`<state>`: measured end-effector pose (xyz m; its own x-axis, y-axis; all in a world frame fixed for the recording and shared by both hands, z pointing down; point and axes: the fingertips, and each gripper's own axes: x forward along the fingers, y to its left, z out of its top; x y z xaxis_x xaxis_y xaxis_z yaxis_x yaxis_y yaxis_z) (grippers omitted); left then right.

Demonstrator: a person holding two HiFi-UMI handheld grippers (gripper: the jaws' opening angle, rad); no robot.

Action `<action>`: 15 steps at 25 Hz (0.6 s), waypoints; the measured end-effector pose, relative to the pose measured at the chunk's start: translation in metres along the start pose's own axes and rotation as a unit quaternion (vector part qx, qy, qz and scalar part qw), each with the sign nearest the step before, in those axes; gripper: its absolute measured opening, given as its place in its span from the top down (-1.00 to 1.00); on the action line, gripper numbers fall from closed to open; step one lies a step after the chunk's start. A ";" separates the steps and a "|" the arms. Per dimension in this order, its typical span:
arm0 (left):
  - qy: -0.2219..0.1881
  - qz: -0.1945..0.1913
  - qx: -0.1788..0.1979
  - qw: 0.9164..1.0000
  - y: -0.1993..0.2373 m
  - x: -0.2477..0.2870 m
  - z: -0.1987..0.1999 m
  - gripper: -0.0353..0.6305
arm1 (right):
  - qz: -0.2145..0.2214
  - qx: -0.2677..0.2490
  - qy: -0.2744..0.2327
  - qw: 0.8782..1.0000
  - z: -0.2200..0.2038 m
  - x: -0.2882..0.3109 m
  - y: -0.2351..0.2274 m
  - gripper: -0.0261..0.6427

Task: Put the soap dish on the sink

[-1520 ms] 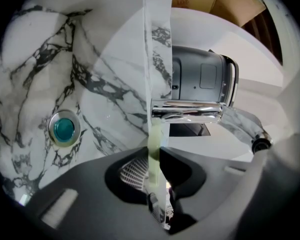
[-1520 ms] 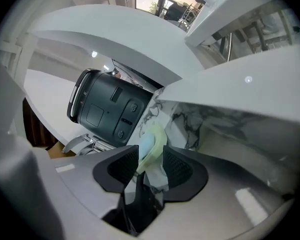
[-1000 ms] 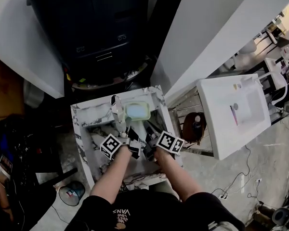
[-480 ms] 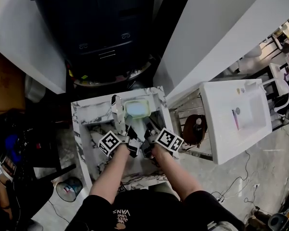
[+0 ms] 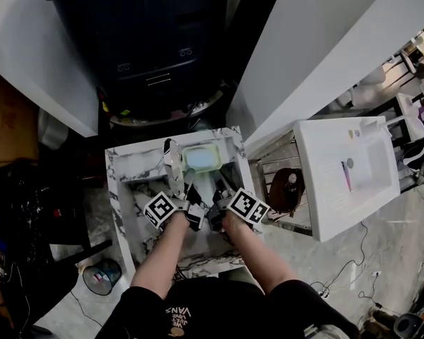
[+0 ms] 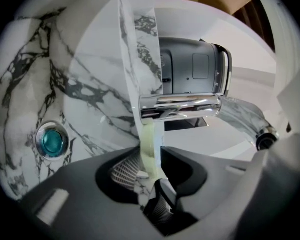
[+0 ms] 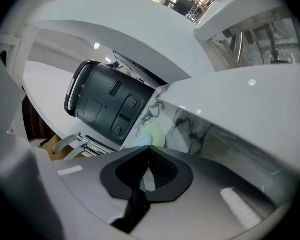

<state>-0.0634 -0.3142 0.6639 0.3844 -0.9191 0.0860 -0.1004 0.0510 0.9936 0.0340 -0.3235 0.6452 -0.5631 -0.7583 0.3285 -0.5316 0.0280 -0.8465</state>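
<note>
A pale green soap dish (image 5: 201, 159) lies flat on the back right corner of the marbled sink (image 5: 134, 168), right of the chrome faucet (image 5: 173, 162). My left gripper (image 5: 189, 193) reaches over the basin to the dish's near edge. In the left gripper view the dish (image 6: 147, 144) shows edge-on as a pale strip running into the gap of this gripper (image 6: 140, 186), whose jaws have just been opening and stand apart from it. My right gripper (image 7: 149, 151) is shut and empty beside it (image 5: 219, 189), short of the dish (image 7: 154, 134).
The faucet (image 6: 180, 106) juts out just beyond the left jaws. A teal drain plug (image 6: 52, 140) sits in the basin. A dark cabinet (image 5: 148, 55) stands behind the sink, a white wall panel (image 5: 318, 55) at its right, and a white basin unit (image 5: 346, 171) further right.
Both hands and the soap dish keep nearly the same places over the sink. Only the head camera has shifted slightly.
</note>
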 end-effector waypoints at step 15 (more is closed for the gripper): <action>0.038 -0.002 0.039 0.999 -0.010 -0.027 -0.005 0.39 | 0.035 -0.042 -0.004 0.998 0.006 -0.030 0.028 0.91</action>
<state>-0.0679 -0.2881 0.6518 0.4530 -0.8869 0.0907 -0.1690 0.0144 0.9855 0.0395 -0.3041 0.6087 -0.5962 -0.7576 0.2657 -0.5427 0.1364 -0.8288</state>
